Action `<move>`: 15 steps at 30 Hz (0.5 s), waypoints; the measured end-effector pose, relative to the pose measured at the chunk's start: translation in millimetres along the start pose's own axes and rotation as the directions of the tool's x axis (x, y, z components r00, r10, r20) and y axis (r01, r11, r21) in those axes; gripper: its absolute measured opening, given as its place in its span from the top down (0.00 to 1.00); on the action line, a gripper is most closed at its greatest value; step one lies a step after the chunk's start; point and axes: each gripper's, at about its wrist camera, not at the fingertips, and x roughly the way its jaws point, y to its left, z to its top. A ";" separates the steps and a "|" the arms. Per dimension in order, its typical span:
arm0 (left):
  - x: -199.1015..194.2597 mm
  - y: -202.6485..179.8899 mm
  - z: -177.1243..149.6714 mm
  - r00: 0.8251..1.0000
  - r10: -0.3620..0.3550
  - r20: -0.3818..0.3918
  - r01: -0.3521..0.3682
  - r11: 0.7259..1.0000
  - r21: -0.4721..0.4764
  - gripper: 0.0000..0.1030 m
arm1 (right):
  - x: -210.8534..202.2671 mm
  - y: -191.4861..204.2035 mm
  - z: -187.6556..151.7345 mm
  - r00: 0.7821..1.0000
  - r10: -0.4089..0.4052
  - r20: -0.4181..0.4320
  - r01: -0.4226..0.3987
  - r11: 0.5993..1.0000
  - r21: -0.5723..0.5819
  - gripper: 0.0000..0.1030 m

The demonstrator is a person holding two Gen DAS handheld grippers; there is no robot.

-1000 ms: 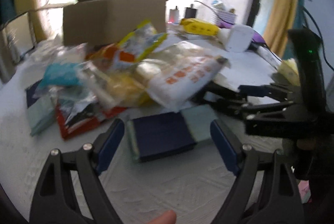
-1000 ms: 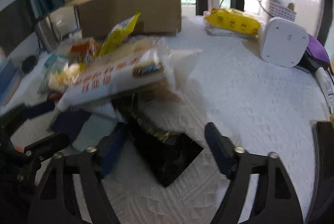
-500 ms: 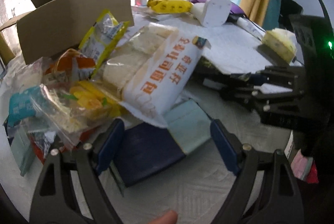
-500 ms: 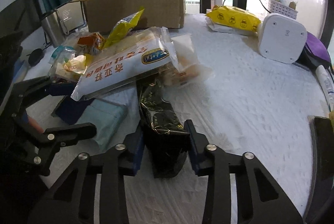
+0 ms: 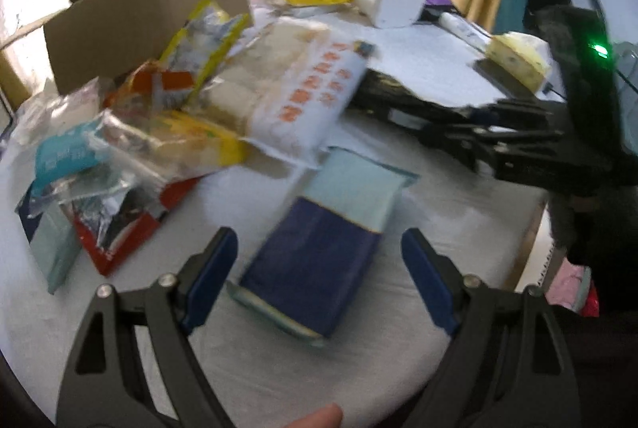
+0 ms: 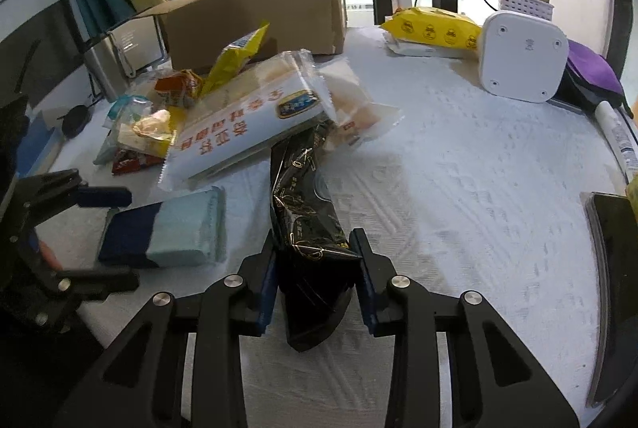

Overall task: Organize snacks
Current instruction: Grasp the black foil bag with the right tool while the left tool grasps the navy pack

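1. Nearest the cardboard box's (image 6: 255, 17) far side, at the table's front: right gripper (image 6: 317, 278) clamped on black snack packet (image 6: 307, 213), long axis running away toward the box.
2. Just left of it: left gripper (image 5: 319, 280) spread wide, tilted down, astride blue-and-teal pack (image 5: 327, 248), untouched.
3. Against the box: heaped snack pile (image 6: 223, 109).

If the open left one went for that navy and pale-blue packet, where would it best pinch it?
Probably across its two long edges, coming down from above. The navy and pale-blue packet lies flat and alone on the table, narrower than the left hand-held gripper stands open, and is already roughly between its fingers.
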 end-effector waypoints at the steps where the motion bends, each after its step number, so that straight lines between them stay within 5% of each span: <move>1: 7.5 5.5 -0.5 1.000 -0.003 -0.025 0.003 1.000 -0.021 0.17 | 2.2 1.2 0.8 1.000 -0.012 -0.003 0.012 1.000 0.001 0.65; 7: 9.7 -2.1 -2.0 0.999 0.036 -0.026 -0.035 0.999 0.018 0.19 | 9.9 7.7 1.8 0.998 -0.055 -0.014 0.055 0.998 -0.027 0.57; 10: 2.7 -6.7 -5.4 1.000 0.023 -0.011 -0.023 1.000 0.008 0.42 | 7.9 3.7 1.2 0.999 -0.037 -0.012 0.037 0.999 -0.011 0.63; 15: -6.7 -25.1 -7.3 0.999 -0.050 0.006 0.050 0.998 0.030 0.48 | -0.9 -2.4 1.9 0.998 -0.066 -0.001 0.066 0.998 0.002 0.66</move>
